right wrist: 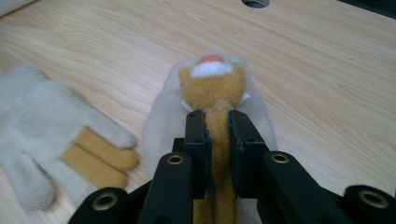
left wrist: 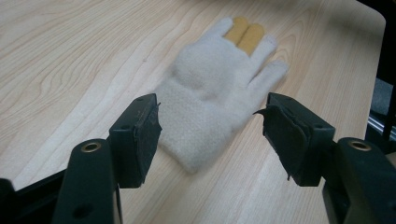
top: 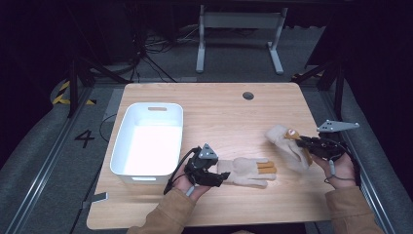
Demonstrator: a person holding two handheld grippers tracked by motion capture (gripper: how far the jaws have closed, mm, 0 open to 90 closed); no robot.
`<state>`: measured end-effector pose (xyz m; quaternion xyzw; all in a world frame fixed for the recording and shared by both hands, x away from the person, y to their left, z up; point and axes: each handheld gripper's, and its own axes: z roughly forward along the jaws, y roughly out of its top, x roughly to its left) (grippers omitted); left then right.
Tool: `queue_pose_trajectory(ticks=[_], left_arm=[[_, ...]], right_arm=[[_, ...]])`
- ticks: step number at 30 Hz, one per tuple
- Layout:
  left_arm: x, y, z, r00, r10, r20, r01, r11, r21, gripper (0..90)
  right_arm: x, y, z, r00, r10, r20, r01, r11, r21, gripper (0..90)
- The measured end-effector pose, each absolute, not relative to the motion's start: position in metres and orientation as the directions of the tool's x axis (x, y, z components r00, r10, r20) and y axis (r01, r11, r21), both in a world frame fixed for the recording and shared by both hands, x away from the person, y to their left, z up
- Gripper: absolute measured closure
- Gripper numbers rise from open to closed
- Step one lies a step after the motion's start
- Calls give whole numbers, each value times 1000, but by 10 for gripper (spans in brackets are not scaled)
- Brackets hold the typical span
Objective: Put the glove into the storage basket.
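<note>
The flat cream fleece glove with two mustard fingers (left wrist: pixel 212 88) lies on the table, cuff towards the left tongs (left wrist: pixel 212 135), its long axis running straight away from them. They gape half open, straddling the cuff untouched. The right tongs (right wrist: pixel 217 140), beyond its fingertips, pinch the second cream-and-mustard glove (right wrist: pixel 212 88).

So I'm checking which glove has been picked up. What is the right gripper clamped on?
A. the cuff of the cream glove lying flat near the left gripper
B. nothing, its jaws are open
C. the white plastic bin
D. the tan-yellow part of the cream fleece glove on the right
D: in the right gripper view the right gripper has its black jaws pressed on the tan-yellow strip of the cream fleece glove on the right, lifted off the wooden table.
</note>
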<state>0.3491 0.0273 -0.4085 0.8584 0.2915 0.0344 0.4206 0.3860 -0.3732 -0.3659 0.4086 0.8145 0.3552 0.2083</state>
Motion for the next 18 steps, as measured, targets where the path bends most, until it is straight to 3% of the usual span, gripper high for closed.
queue_pose_trajectory(ticks=[18], left_arm=[[341,29,-400,841,500,-206,482,-520,706,363]], right_arm=[[385,-361,-363,-705,709,-14,442,455,773,794]])
